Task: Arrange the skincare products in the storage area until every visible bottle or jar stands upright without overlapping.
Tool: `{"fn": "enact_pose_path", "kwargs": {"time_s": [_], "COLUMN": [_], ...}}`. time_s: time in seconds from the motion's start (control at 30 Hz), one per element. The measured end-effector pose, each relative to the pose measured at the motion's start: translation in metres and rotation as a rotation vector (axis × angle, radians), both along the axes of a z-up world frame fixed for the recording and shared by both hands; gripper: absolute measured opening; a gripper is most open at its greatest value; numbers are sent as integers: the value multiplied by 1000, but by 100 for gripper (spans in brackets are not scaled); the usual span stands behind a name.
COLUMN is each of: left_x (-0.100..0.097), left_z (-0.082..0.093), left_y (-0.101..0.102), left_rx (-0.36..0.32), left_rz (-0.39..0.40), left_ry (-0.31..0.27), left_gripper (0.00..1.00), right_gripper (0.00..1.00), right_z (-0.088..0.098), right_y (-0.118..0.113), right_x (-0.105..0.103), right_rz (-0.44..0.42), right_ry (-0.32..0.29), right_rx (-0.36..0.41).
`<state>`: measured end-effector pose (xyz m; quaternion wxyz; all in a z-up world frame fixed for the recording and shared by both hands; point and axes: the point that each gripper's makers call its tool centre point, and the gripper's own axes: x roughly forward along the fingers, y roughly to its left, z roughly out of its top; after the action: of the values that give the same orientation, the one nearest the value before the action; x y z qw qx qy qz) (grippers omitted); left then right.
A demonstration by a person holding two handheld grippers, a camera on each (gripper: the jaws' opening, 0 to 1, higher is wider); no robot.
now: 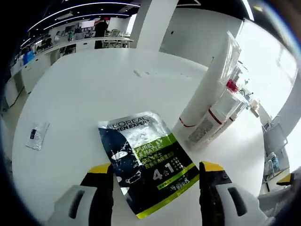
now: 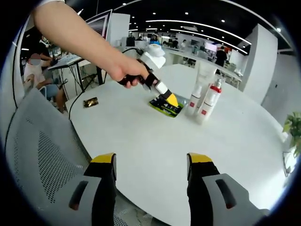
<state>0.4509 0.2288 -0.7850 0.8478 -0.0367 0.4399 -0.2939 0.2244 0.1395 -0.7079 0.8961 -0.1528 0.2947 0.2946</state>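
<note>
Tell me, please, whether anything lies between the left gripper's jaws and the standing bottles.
Yes. The dark L'Oreal sachet lies flat on the white table, right between the open jaws of the left gripper, with the upright bottles beyond its far right corner. Nothing else visible sits on that path.

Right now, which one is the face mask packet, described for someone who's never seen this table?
On the round white table, look beside the standing white tubes. The sachet lies flat between the left tool tips: dark, with a lime-green band and a large "4 in 1".
</note>
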Motion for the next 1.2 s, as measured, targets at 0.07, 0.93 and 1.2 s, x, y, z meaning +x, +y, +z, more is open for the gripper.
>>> {"fn": "enact_pose_path", "kwargs": {"time_s": [0.07,0.93,1.2], "left_x": [-1,-79,-136], "left_z": [0,46,26], "left_y": [-1,104,179], "left_rx": [-3,188,282], "left_rz": [-4,-38,90], "left_ry": [0,-194,-78], "left_gripper": [77,75,72], "right_gripper": [57,58,58], "right_z": [0,3,5], "right_y": [0,9,16], "right_x": [0,-5,-9], "right_rz": [1,57,95], "right_ry": [1,-16,-21], "right_rx": [-2,-1,2]}}
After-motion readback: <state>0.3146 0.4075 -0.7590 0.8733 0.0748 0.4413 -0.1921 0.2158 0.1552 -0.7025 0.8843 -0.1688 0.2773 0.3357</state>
